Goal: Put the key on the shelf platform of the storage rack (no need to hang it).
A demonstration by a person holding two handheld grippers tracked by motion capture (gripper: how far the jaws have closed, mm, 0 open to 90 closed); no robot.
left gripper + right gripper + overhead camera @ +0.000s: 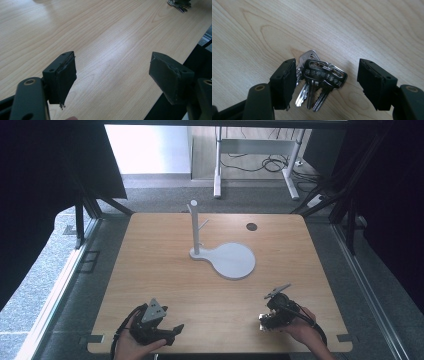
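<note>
Two black hand-held grippers sit low over the near edge of the light wooden table. Left gripper: fingers spread, empty. Right gripper: tilted downward, fingers spread astride a bunch of silver keys lying flat on the table.

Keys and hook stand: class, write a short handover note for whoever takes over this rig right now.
Left tongs: open, empty, near the table's front-left edge.
Right tongs: open, straddling the bunch of keys lying flat on the wood, not yet gripped.
White hook stand with its round base: upright mid-table, nothing hanging on it.
Done: right tongs lined up over the keys.
Left, probably: close on the keys, lift, hang them on the stand.
</note>
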